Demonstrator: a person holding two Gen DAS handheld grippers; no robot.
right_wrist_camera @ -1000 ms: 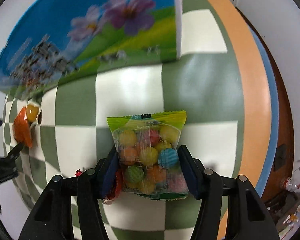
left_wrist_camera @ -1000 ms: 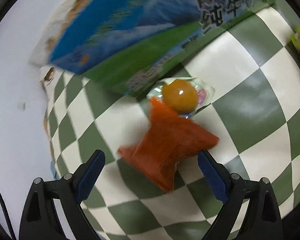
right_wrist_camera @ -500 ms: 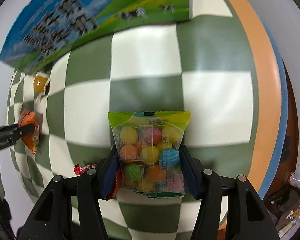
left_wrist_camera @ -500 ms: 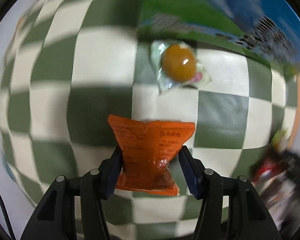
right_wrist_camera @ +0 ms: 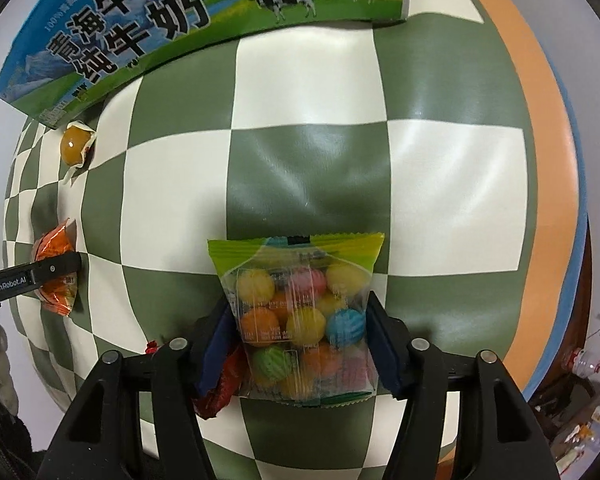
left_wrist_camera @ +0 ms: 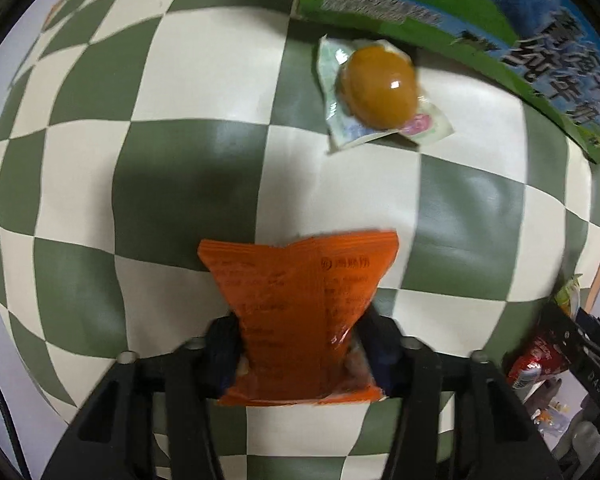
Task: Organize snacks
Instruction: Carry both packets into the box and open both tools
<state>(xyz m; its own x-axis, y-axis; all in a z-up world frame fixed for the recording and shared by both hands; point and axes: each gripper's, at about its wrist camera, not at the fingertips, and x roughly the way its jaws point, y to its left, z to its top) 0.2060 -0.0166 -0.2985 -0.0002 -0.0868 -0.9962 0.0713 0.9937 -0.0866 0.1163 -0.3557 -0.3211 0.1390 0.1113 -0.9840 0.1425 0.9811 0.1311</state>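
Observation:
An orange snack packet [left_wrist_camera: 300, 312] is pinched at its waist by my left gripper [left_wrist_camera: 300, 344], which points down at the checked tablecloth [left_wrist_camera: 180, 184] and is shut on it. The right wrist view shows the same orange packet [right_wrist_camera: 54, 276] at far left, with a left finger [right_wrist_camera: 56, 268] across it. My right gripper [right_wrist_camera: 298, 332] has a clear bag of coloured candy balls [right_wrist_camera: 300, 312] between its pads; the jaws are closing and the pads press its sides. A wrapped orange jelly cup [left_wrist_camera: 376, 88] lies beside the milk carton box [left_wrist_camera: 440, 4].
The blue-green milk carton box [right_wrist_camera: 180, 12] lies along the far side of the table. A red wrapper [right_wrist_camera: 220, 384] sits under the right gripper's left finger. An orange and blue band [right_wrist_camera: 548, 160] marks the table's right edge.
The left gripper rolled, dropped over the orange packet and shut on it. The right gripper drew back from the milk carton box with the candy bag between its fingers.

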